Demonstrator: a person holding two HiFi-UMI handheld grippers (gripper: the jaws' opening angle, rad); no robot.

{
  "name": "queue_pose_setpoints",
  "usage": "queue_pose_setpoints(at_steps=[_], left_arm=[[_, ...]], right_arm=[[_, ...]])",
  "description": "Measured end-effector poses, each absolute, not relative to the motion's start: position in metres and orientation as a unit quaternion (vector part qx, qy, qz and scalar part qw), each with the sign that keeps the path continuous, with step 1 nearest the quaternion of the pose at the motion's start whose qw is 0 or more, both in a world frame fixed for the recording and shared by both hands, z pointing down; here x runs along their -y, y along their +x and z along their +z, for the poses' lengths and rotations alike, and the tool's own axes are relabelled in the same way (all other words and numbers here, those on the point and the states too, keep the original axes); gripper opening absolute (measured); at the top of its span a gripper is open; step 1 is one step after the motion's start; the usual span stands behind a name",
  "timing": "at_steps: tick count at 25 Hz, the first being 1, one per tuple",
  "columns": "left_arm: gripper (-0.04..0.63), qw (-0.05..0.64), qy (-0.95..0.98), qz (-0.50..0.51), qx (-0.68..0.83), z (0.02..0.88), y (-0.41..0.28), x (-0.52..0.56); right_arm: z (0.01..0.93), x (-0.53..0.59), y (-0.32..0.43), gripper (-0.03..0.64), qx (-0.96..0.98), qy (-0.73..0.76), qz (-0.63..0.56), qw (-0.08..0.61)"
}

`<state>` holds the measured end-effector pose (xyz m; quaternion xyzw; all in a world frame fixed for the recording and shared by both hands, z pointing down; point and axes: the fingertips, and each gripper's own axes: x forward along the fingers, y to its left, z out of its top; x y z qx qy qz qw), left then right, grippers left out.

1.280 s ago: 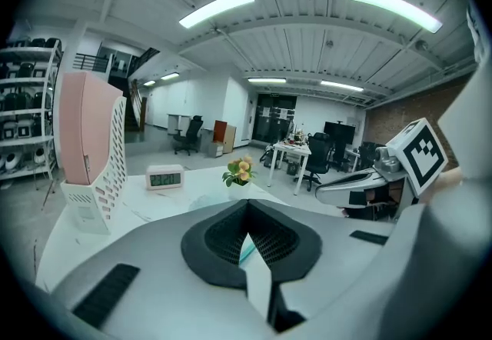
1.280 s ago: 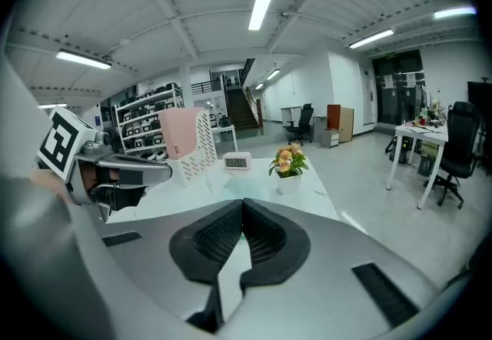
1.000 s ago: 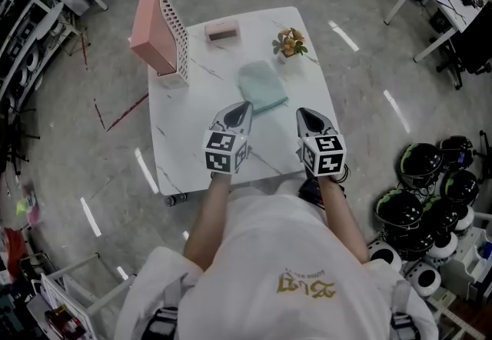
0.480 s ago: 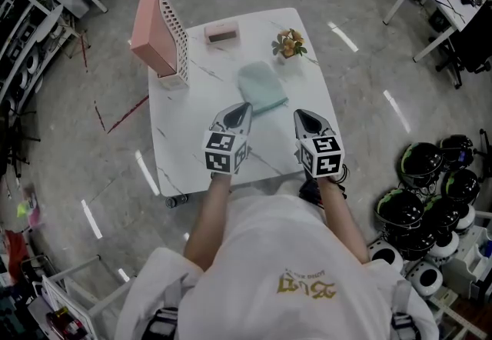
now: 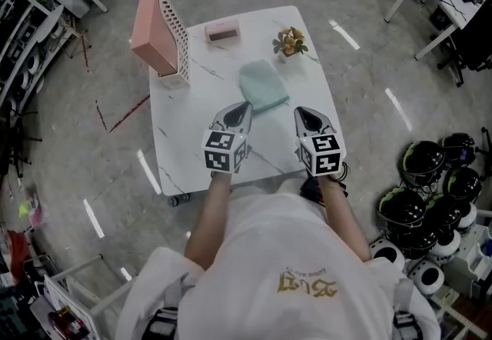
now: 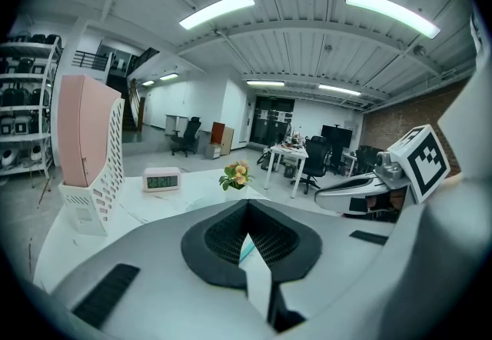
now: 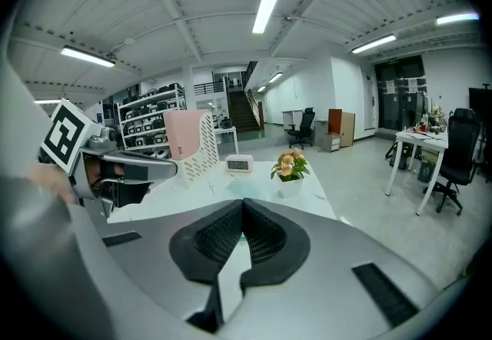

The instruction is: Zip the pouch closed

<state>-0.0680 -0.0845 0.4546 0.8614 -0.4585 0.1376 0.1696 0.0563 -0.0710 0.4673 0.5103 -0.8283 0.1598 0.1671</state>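
Observation:
A pale green pouch [image 5: 261,86] lies flat in the middle of the white marble table [image 5: 177,142]. My left gripper [image 5: 244,108] hovers over the table's near half, its tips just short of the pouch's near left edge, jaws shut and empty. My right gripper [image 5: 300,112] hangs level with it to the right of the pouch, also shut with nothing held. In the left gripper view a sliver of the pouch [image 6: 246,248] shows behind the closed jaws. The pouch [image 7: 244,191] peeks over the jaws in the right gripper view.
A pink perforated file holder [image 5: 161,32] stands at the table's far left. A small pink clock [image 5: 221,31] and a flower pot [image 5: 290,44] sit along the far edge. Helmets [image 5: 430,192] are piled on the floor to the right. Desks and chairs stand further off.

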Motion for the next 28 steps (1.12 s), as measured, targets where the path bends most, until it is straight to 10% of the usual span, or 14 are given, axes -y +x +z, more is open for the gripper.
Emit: queue_pose_setpoints(at_steps=[28], left_arm=[[0.017, 0.174, 0.860, 0.144, 0.458, 0.461, -0.060, 0.082]], right_arm=[[0.470, 0.065, 0.077, 0.012, 0.820, 0.523, 0.167, 0.159]])
